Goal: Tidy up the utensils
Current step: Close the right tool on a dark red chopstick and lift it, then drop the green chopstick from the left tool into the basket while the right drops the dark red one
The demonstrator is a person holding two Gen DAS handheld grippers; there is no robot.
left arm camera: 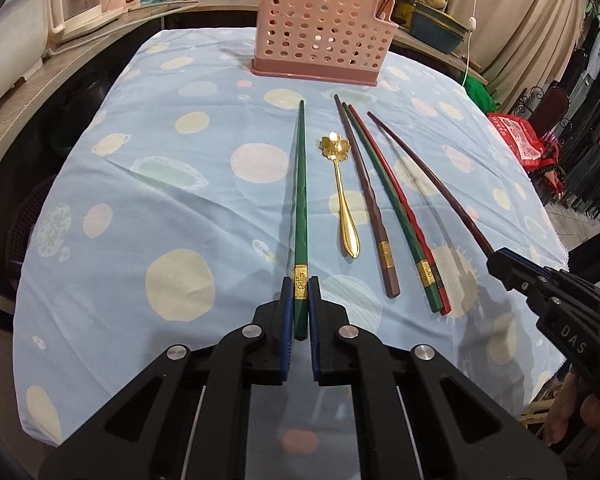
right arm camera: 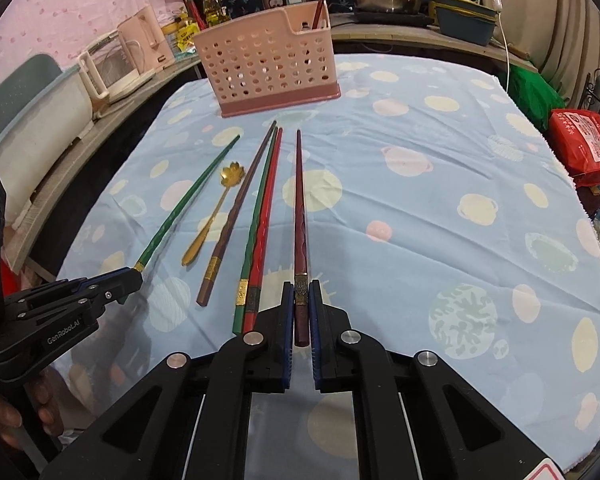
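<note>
The left gripper has its jaws closed on the thick end of a green chopstick, the blue pads pressing just at its gold band, and the stick runs straight ahead from the jaws toward the pink perforated utensil holder standing at the far end of the tabletop, which is covered with a light blue cloth with pale dots. The right gripper likewise has its jaws closed on the thick end of a dark maroon chopstick, gripped at its gold band and pointing ahead toward the same holder; the stick's far tip stops short of the holder's base. Between the two pairs of jaws, lying loose on the cloth, are a gold spoon with a flower-shaped bowl, just right of the green stick held by the left jaws, then a brown chopstick, then a second green chopstick and a red chopstick lying side by side and touching along their length, just left of the right jaws. All these point roughly toward the holder. One reddish chopstick already stands upright in the holder's right-hand compartment. A hand shows beneath the left gripper's handle in the right wrist view.
</note>
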